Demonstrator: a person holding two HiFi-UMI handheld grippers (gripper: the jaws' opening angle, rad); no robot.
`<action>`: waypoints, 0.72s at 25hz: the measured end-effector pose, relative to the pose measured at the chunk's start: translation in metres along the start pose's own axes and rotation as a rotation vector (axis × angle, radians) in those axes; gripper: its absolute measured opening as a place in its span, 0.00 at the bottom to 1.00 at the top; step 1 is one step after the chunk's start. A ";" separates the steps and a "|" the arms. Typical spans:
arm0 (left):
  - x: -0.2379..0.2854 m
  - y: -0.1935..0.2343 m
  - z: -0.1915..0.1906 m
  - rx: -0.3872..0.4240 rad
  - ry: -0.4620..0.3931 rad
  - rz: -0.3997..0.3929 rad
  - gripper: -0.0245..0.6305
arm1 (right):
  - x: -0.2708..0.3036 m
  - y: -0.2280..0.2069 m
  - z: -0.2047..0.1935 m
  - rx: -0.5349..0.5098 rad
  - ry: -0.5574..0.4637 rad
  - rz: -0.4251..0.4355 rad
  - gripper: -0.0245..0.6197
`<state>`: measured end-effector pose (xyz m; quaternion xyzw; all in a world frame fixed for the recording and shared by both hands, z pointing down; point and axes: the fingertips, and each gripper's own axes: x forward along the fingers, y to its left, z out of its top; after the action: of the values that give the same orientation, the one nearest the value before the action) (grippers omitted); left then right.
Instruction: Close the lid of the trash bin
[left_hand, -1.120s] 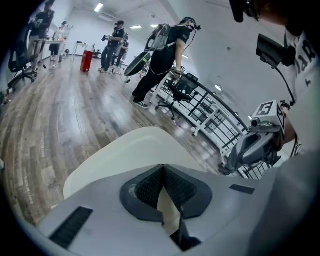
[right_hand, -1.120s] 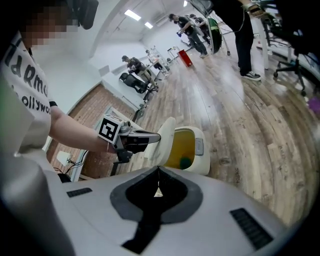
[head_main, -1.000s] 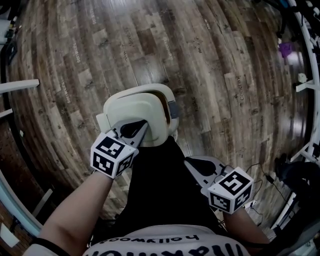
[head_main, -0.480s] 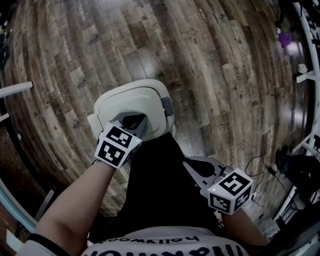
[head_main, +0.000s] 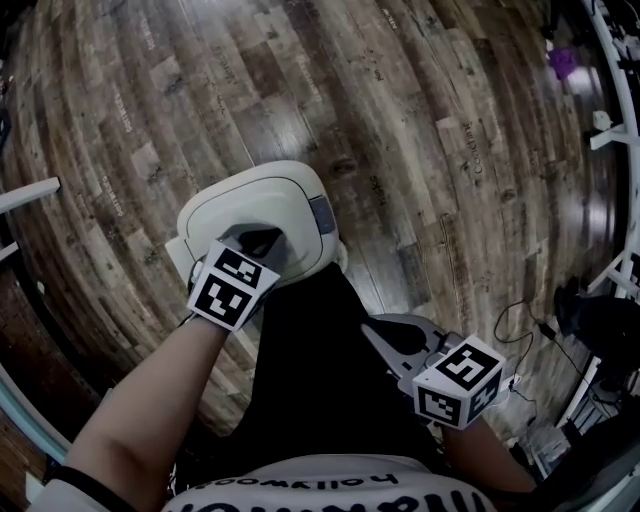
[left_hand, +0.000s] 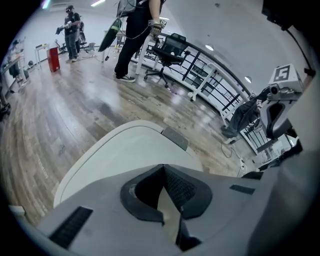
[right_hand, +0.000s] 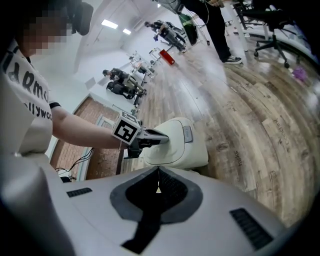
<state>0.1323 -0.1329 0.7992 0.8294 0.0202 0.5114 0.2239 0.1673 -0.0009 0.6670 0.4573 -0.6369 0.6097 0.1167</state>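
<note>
Both closed and empty: left hand-held gripper (head_main: 264, 241) touches the bin lid (head_main: 245, 198), right hand-held gripper (head_main: 380, 332) apart.

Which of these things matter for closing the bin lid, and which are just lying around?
In the job:
- trash bin
- its lid, apparently down flat
- left tongs, shut, tips at the lid

Lying about:
- right tongs, shut, held aside and empty
- office chair
- cable on the floor
- purple item
</note>
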 end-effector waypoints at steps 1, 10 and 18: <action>0.001 0.001 0.000 -0.009 0.004 0.001 0.05 | 0.000 0.000 -0.001 -0.004 0.004 0.003 0.05; -0.017 0.006 -0.021 -0.319 -0.025 -0.027 0.05 | -0.013 0.011 0.007 -0.057 -0.017 0.018 0.05; -0.109 -0.040 -0.015 -0.276 -0.118 -0.047 0.05 | -0.044 0.056 0.059 -0.233 -0.094 0.050 0.05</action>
<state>0.0757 -0.1206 0.6979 0.8185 -0.0442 0.4545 0.3486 0.1756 -0.0423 0.5849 0.4528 -0.7193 0.5120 0.1240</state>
